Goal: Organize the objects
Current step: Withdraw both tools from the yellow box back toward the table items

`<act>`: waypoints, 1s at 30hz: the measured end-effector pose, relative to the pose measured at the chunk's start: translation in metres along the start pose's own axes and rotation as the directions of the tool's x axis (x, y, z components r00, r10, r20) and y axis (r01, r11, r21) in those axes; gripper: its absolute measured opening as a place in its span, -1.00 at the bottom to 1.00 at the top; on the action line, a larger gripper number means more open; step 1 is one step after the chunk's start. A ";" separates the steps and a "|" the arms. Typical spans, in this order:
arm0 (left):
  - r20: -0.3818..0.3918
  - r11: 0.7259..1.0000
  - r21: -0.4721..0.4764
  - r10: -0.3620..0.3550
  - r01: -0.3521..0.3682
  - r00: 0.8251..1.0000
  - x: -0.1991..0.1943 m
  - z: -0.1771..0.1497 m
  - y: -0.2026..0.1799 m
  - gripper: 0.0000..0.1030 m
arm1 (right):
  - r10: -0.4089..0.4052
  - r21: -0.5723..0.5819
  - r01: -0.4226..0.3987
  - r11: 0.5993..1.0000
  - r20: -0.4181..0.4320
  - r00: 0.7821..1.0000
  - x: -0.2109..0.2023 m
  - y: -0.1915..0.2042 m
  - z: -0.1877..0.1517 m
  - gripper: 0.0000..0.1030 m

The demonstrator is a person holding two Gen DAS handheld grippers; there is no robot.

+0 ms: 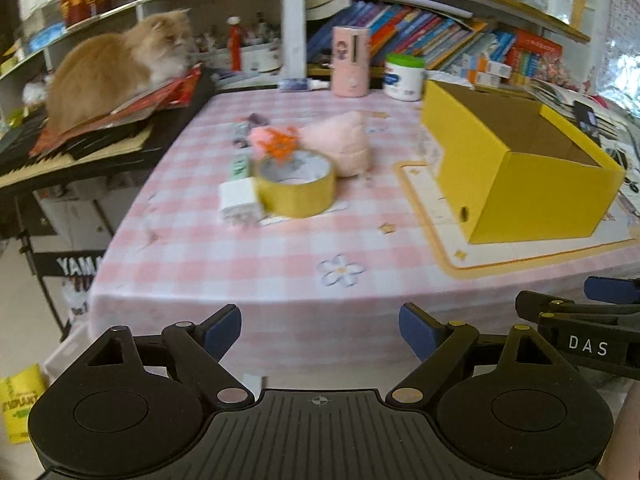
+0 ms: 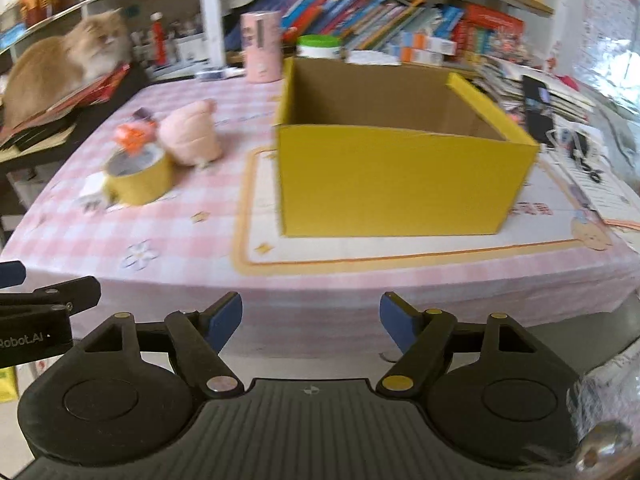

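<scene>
An open yellow cardboard box (image 1: 516, 160) (image 2: 400, 176) stands on a cream mat on the pink checked table. Left of it lie a yellow tape roll (image 1: 296, 188) (image 2: 138, 178), a white charger (image 1: 238, 200), a pink plush toy (image 1: 340, 144) (image 2: 192, 132), a small orange and pink toy (image 1: 276, 142) (image 2: 134, 134) and a green item (image 1: 240, 166). My left gripper (image 1: 320, 334) is open and empty, short of the table's front edge. My right gripper (image 2: 311, 322) is open and empty, in front of the box.
An orange cat (image 1: 116, 68) (image 2: 60, 66) sits on books over a keyboard at the left. A pink cylinder (image 1: 350, 60) and a white jar (image 1: 404, 76) stand at the table's back. Bookshelves fill the rear. Papers and a phone (image 2: 538, 110) lie at the right.
</scene>
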State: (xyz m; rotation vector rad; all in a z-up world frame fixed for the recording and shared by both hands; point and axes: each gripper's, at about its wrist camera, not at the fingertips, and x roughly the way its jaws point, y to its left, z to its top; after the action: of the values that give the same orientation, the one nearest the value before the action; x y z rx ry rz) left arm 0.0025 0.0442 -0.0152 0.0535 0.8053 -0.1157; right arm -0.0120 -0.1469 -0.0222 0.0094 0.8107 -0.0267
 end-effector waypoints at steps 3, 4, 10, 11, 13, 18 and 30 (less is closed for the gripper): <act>0.000 0.999 -0.029 0.026 -0.026 1.000 -0.006 -0.006 0.016 0.71 | 0.031 -0.025 -0.032 0.999 -0.002 1.000 0.000 0.018 -0.002 0.45; 0.002 0.999 -0.038 0.033 -0.033 0.999 -0.008 -0.007 0.020 0.71 | 0.040 -0.033 -0.040 0.999 0.000 0.999 -0.001 0.023 -0.003 0.45; 0.031 0.995 -0.080 0.066 -0.063 0.997 -0.022 -0.012 0.044 0.71 | 0.083 -0.075 -0.081 0.994 0.022 0.996 -0.006 0.051 -0.002 0.46; 0.036 0.995 -0.082 0.067 -0.064 0.997 -0.024 -0.013 0.046 0.71 | 0.088 -0.081 -0.086 0.993 0.028 0.996 -0.007 0.055 -0.001 0.46; 0.044 0.994 -0.084 0.069 -0.065 0.997 -0.027 -0.013 0.049 0.71 | 0.096 -0.093 -0.092 0.991 0.041 0.995 -0.011 0.062 0.002 0.48; 0.049 0.993 -0.104 0.062 -0.056 0.997 -0.026 -0.011 0.056 0.71 | 0.101 -0.119 -0.094 0.988 0.054 0.993 -0.015 0.073 0.006 0.49; 0.025 0.992 -0.117 0.048 -0.045 0.999 -0.004 -0.001 0.059 0.71 | 0.113 -0.161 -0.107 0.981 0.029 0.993 0.004 0.082 0.018 0.51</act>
State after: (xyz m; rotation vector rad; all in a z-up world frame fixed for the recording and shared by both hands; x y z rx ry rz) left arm 0.0060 0.1035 -0.0132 -0.0398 0.7810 -0.0253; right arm 0.0060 -0.0654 -0.0131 -0.0968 0.7716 0.1419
